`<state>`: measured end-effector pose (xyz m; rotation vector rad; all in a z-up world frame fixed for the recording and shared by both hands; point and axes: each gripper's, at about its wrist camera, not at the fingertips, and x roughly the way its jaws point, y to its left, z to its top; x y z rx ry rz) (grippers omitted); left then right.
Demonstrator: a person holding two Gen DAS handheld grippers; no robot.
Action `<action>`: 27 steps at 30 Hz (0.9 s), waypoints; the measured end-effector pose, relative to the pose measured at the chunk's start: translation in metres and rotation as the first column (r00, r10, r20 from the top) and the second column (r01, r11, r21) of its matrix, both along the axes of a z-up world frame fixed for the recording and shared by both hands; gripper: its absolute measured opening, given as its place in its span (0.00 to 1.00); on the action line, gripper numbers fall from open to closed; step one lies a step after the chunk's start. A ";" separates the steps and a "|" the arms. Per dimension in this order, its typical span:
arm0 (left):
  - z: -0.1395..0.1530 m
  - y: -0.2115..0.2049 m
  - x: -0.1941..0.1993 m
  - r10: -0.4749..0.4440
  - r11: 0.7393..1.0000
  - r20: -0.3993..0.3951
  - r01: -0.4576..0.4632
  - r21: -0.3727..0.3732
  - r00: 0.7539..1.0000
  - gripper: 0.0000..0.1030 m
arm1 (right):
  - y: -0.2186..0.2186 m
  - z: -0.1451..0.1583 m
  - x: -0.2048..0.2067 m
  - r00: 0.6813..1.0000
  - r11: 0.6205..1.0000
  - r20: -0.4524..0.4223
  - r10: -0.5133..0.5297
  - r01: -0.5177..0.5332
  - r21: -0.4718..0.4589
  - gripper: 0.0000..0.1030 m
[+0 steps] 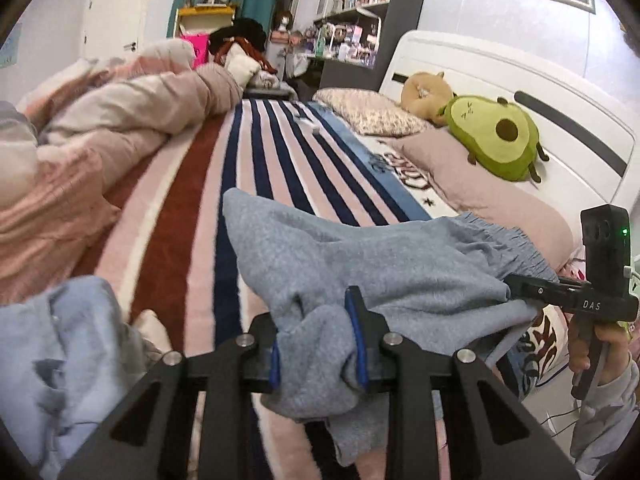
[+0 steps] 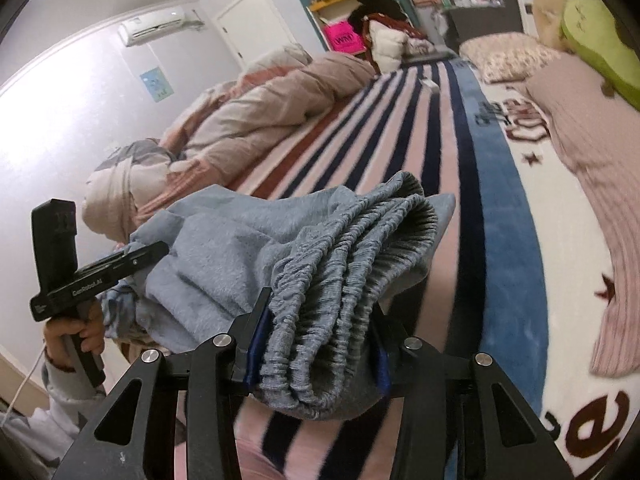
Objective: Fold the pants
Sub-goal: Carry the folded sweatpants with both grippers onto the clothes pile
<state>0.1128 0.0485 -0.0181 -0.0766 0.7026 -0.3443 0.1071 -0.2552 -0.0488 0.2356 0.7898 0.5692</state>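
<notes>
Soft grey-blue fleece pants point(image 1: 360, 256) held up over the striped pink, navy and maroon blanket point(image 1: 260, 168). Left gripper point(image 1: 318, 344) pinching bunched fabric; right gripper point(image 2: 316, 344) clamped on the gathered elastic waistband point(image 2: 344, 264).

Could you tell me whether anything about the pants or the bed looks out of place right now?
Nothing looks damaged or spilled. The grey pants hang bunched between the left hand-held gripper and right hand-held gripper, waistband crumpled. The duvet lies heaped along one side of the bed, unmade.
</notes>
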 end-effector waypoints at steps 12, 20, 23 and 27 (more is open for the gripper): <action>0.040 0.052 -0.033 0.084 0.996 0.102 -0.085 0.013 0.991 0.23 | 0.051 0.037 -0.003 0.994 0.997 0.069 0.079 -0.080 0.009 0.36; 0.055 0.094 -0.056 0.146 0.989 0.144 -0.149 0.009 0.979 0.23 | 0.093 0.047 -0.003 0.986 0.989 0.083 0.147 -0.148 0.014 0.36; 0.057 0.111 -0.064 0.169 0.985 0.155 -0.172 0.009 0.973 0.23 | 0.112 0.051 -0.005 0.981 0.985 0.090 0.169 -0.170 0.002 0.35; 0.060 0.135 -0.076 0.204 0.978 0.166 -0.207 0.000 0.965 0.23 | 0.141 0.058 -0.005 0.975 0.979 0.095 0.202 -0.202 -0.012 0.35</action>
